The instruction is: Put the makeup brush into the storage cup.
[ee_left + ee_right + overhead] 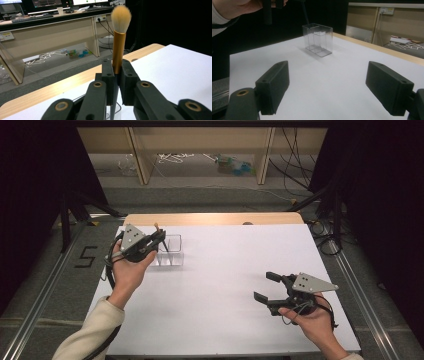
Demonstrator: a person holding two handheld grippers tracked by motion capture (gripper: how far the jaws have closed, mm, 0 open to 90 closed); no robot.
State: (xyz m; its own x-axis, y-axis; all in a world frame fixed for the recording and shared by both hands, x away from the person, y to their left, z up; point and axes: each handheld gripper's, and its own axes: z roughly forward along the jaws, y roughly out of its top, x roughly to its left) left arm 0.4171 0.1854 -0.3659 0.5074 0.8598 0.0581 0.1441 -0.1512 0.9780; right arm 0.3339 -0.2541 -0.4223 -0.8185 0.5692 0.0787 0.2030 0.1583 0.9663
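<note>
White table (220, 285); gold-handled makeup brush (119, 37) between left gripper (116, 72) fingers.

A clear plastic two-compartment box (170, 251) stands on the white table (225, 285), at its far left; a gold-handled makeup brush (118, 45) is above it.

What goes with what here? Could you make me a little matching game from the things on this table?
Things:
1. makeup brush
2. clear box
3. right gripper
4. left gripper

States:
A. jaws wide apart, holding nothing
B. standing on the white table
C. clamped upright, bristles on top
D. shut, above the box

Pairs: 1-C, 2-B, 3-A, 4-D
</note>
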